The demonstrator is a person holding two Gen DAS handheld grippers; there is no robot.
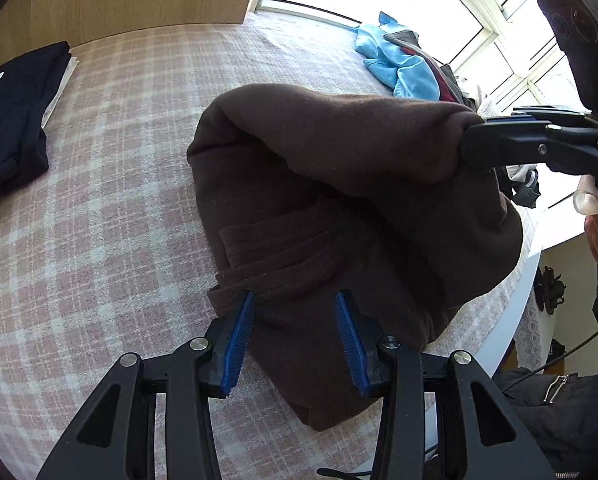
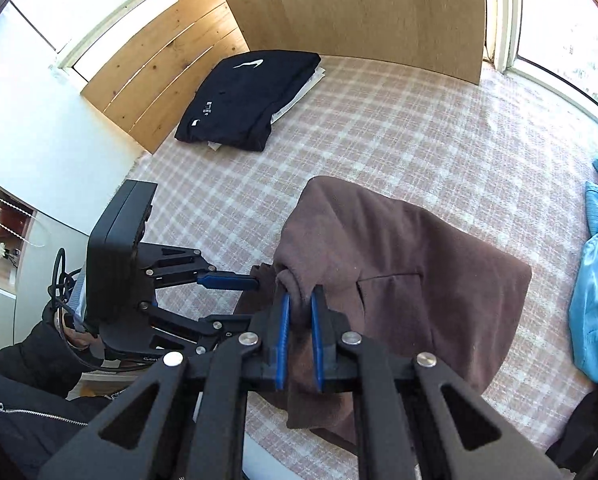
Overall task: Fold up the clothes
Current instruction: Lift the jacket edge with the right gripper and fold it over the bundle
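While a folded navy garment (image 2: 247, 100) rests at far left, the left gripper (image 1: 295, 336) hangs spread over the brown fleece (image 1: 339, 200) mid-bedspread (image 1: 99, 200); the right gripper (image 2: 297, 340) pinches its raised edge. Soft, floppy, likely light: best gripped along hems.

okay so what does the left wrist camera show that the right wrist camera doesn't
Left wrist only: the left gripper open over the brown garment, and grey and dark clothes under the blue garment. Right wrist only: the right gripper clamped on a brown bunch, plus pine boards. Both: checked cover, folded black garment.
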